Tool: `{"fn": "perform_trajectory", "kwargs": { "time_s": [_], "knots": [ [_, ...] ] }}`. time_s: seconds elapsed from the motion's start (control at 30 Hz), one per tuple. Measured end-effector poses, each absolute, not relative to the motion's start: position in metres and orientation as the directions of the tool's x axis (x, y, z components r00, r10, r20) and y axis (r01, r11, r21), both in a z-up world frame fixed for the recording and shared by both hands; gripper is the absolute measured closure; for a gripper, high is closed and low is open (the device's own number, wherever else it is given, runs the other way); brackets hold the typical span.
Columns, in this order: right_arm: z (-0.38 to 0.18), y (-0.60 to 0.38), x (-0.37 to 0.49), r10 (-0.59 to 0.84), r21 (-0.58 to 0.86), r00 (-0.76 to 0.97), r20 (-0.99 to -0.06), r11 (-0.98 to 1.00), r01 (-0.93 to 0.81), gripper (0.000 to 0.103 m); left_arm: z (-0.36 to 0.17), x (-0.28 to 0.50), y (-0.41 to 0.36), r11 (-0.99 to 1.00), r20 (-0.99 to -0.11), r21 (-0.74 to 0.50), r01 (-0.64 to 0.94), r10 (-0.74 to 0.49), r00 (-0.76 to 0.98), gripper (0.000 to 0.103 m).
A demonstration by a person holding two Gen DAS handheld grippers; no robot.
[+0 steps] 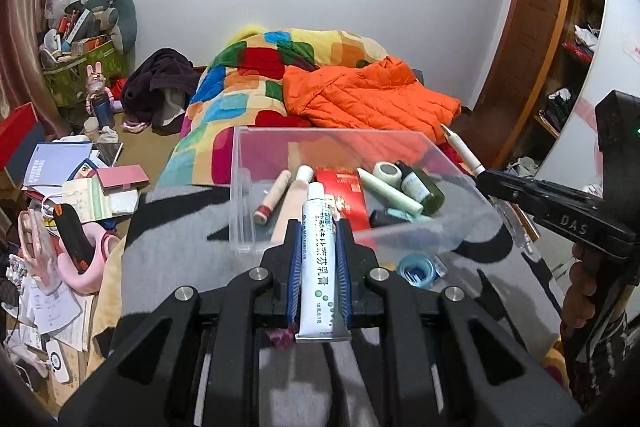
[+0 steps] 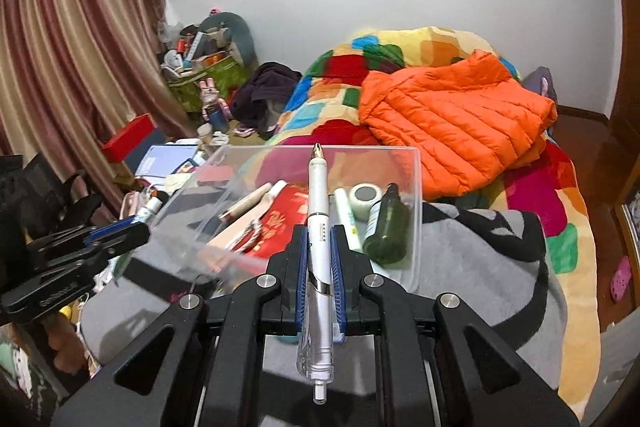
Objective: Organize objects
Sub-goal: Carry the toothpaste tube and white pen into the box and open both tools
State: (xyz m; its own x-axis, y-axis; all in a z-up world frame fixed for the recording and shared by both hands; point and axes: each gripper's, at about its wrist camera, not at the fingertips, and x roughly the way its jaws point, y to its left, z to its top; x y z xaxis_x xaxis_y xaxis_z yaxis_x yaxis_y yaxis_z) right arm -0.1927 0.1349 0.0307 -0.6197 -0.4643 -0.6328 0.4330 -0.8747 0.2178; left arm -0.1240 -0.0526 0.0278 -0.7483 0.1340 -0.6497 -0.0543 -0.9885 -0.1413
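1. Transfer step in hand, by my judgement: both grippers carry an item toward the clear bin (image 1: 460,183), which sits on the grey blanket (image 1: 180,255) just ahead of both sets of fingers.
2. Left gripper (image 1: 319,227): fingers clamped on the white ointment tube (image 1: 318,259), cap pointing forward over the bin's near wall.
3. Right gripper (image 2: 319,243): fingers clamped on the white pen (image 2: 318,227), tip forward and above the bin's contents.
4. Bin contents beyond the fingertips: red box (image 1: 344,195), green bottle (image 1: 422,187), tape roll (image 1: 386,173), several slim tubes.
5. Blue tape roll (image 1: 418,269) lies outside the bin, just right of the left fingers.
6. Next move likely calls for lowering each item past the rim, then parting the fingers without nudging the bin.
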Motion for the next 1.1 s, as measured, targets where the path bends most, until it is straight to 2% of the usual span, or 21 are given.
{"fn": "perform_trajectory", "kwargs": {
  "time_s": [0.37, 0.7, 1.1],
  "knots": [
    [0.022, 0.115, -0.233, -0.404, 0.165, -0.616, -0.676, -0.898, 0.408, 0.093, 0.021, -0.166, -0.056, -0.98, -0.695, -0.19, -0.053, 0.173, -0.698, 0.087],
    [-0.002, 0.081, -0.249, -0.366, 0.057, -0.569, -0.737, -0.871, 0.487, 0.093, -0.003, -0.197, -0.048, -0.989, -0.755, -0.143, -0.043, 0.137, -0.641, 0.087],
    [-0.009, 0.06, -0.24, -0.371, 0.014, -0.529, -0.763, -0.828, 0.56, 0.091, 0.001, -0.194, -0.044, -0.989, -0.754, -0.131, -0.071, 0.146, -0.64, 0.086]
  ]
}}
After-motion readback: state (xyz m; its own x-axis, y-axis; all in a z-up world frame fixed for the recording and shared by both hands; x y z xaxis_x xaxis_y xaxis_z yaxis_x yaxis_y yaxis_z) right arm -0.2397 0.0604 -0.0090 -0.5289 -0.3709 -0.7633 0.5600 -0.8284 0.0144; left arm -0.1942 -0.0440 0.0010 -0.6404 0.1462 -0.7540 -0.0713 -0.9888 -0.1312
